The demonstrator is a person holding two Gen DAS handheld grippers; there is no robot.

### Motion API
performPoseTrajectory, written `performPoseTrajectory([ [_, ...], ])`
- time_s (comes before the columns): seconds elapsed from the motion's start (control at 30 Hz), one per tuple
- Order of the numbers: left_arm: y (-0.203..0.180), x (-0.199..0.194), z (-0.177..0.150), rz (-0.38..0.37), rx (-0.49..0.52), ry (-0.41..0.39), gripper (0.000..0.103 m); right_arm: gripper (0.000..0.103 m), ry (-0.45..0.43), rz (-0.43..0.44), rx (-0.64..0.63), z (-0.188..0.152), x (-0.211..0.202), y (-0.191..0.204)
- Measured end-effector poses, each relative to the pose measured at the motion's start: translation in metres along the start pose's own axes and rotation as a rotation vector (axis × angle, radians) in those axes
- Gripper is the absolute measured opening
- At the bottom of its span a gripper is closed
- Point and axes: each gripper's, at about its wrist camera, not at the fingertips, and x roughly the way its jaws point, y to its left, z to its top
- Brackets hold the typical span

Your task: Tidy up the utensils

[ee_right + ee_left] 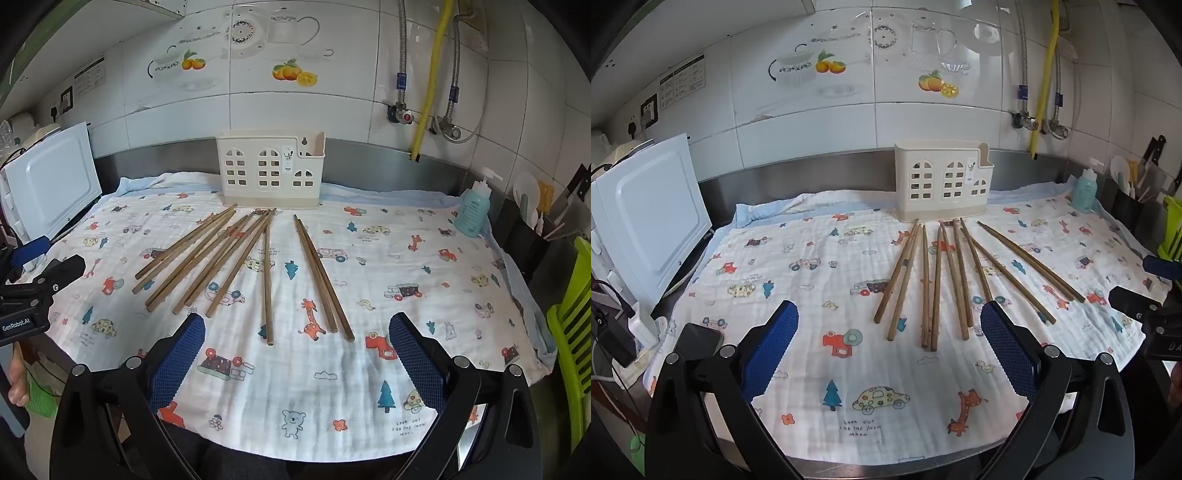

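I see both grippers hanging above the near edge of the desk [849, 463], which is covered by a white cloth [812, 369] printed with cars and animals. The left gripper [889, 343] has its jaws spread wide with nothing between them; below the gap there is only cloth. The right gripper [296, 350] also has its jaws wide apart and empty. The wooden chopsticks [938, 280] lie loose on the cloth in the middle of the desk, fanned out, with their far tips pointing to the back edge. Their near ends are just in front of my blue pads [177, 362]. The cream utensil holder [271, 170] stands upright at the back edge, against the steel strip under the wall tiles, and the chopstick tips reach almost to its base. A teal soap bottle [472, 210] stands near the back right corner.
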Motion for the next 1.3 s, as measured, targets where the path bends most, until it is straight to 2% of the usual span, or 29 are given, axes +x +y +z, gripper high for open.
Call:
performPoseTrajectory([
  [1.3,0.000,0.011,0.000,0.010,0.008,0.013,0.098,0.097,0.000,0.009,0.005,0.001,0.005,0.000],
])
